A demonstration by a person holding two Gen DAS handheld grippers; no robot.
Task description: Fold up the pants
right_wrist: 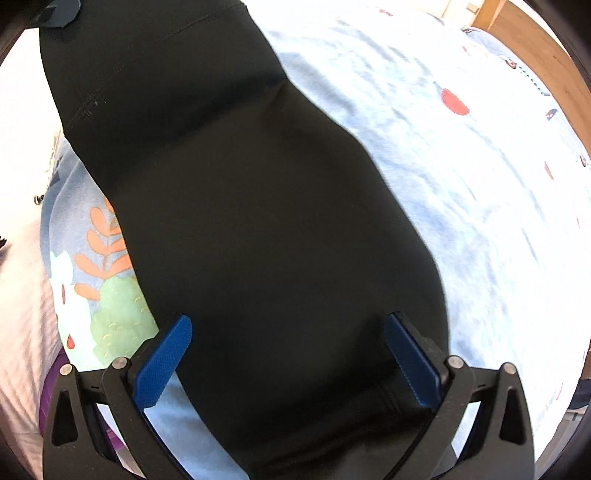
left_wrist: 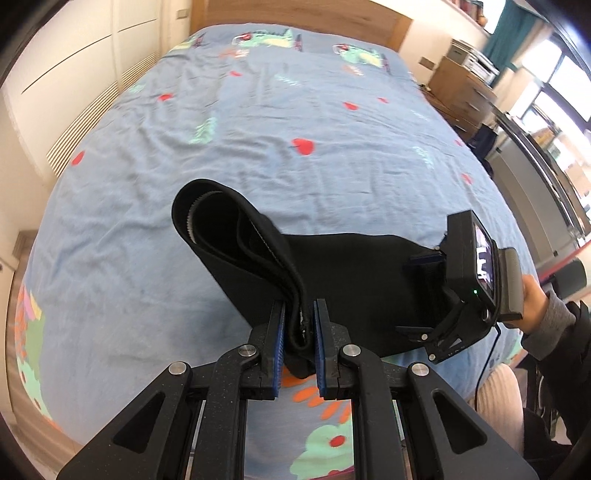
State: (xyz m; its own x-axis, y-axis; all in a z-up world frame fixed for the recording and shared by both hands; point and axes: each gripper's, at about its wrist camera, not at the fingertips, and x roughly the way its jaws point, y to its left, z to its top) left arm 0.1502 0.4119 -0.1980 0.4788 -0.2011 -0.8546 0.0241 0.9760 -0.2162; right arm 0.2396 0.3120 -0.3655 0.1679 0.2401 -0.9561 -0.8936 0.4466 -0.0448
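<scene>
Black pants [left_wrist: 332,280] lie across the near part of a blue patterned bed [left_wrist: 258,129]. My left gripper [left_wrist: 299,314] is shut on the pants' waistband end, which is lifted and curls up in a loop. In the left wrist view my right gripper [left_wrist: 424,269] is at the pants' other end, to the right. In the right wrist view the pants [right_wrist: 258,221] stretch away from my right gripper [right_wrist: 288,325], whose blue pads [right_wrist: 166,362] stand wide apart over the cloth, open.
A wooden headboard [left_wrist: 295,14] stands at the bed's far end. A white wardrobe [left_wrist: 74,74] is at the left. A wooden drawer unit [left_wrist: 461,92] and windows are at the right. The person's knee [left_wrist: 498,398] is at the bed's near right edge.
</scene>
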